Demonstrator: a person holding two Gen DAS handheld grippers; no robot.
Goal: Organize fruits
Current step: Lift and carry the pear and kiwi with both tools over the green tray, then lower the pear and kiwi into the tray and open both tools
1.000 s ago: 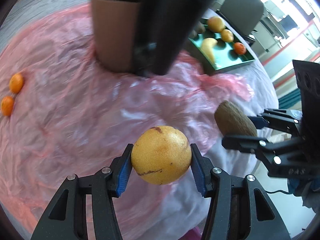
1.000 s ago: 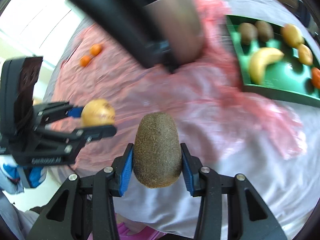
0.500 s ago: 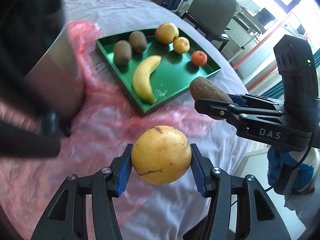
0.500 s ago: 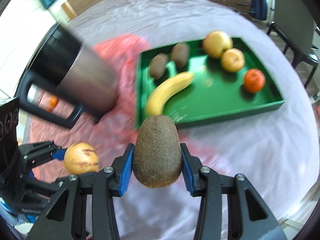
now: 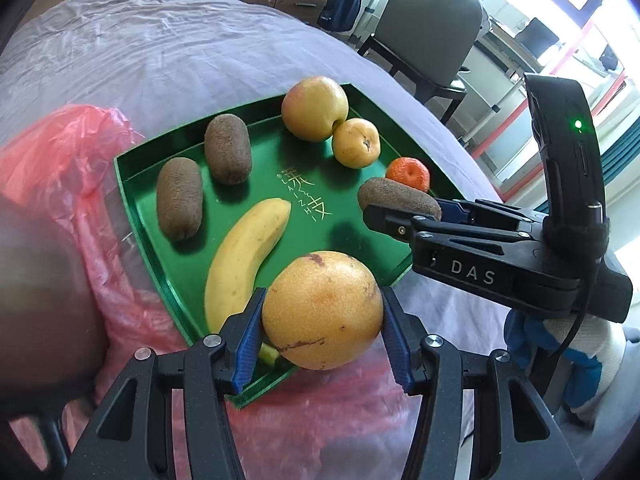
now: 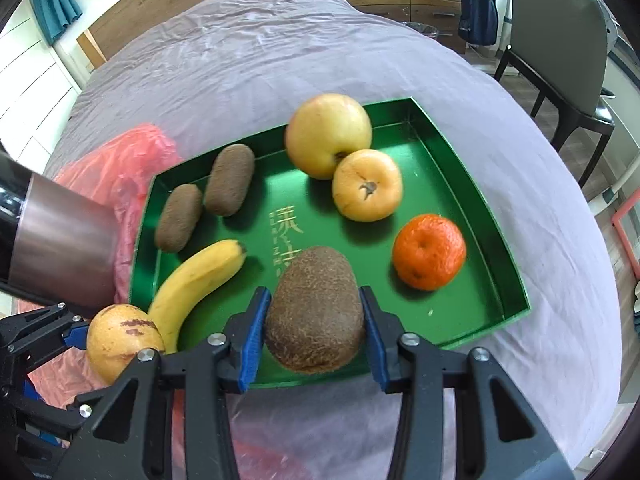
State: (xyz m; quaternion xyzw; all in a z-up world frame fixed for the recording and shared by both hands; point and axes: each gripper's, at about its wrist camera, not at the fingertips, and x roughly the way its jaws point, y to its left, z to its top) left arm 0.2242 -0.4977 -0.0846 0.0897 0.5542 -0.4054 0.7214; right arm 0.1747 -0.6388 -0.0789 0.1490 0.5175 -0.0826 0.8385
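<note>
My left gripper [image 5: 322, 336] is shut on a round yellow fruit [image 5: 322, 310] with brown marks, held over the near corner of the green tray [image 5: 136, 208]. My right gripper [image 6: 314, 330] is shut on a brown kiwi [image 6: 314, 308], above the tray's [image 6: 496, 240] front edge. In the tray lie two kiwis [image 6: 230, 178], a banana [image 6: 192, 280], an apple [image 6: 328, 134], a yellow citrus [image 6: 366, 190] and a tangerine [image 6: 428, 250]. The left wrist view shows the right gripper [image 5: 404, 210] coming in from the right with its kiwi [image 5: 396, 196].
A crumpled pink plastic bag [image 5: 64, 168] lies left of the tray on the grey cloth-covered table [image 6: 280, 40]. A metal flask with a black handle [image 6: 56, 240] stands on the bag. A grey chair [image 5: 428, 32] is behind the table.
Both grippers have swept across the pink bag to the green tray, each keeping its fruit. The tray has gone from far off to directly under the fingers.
</note>
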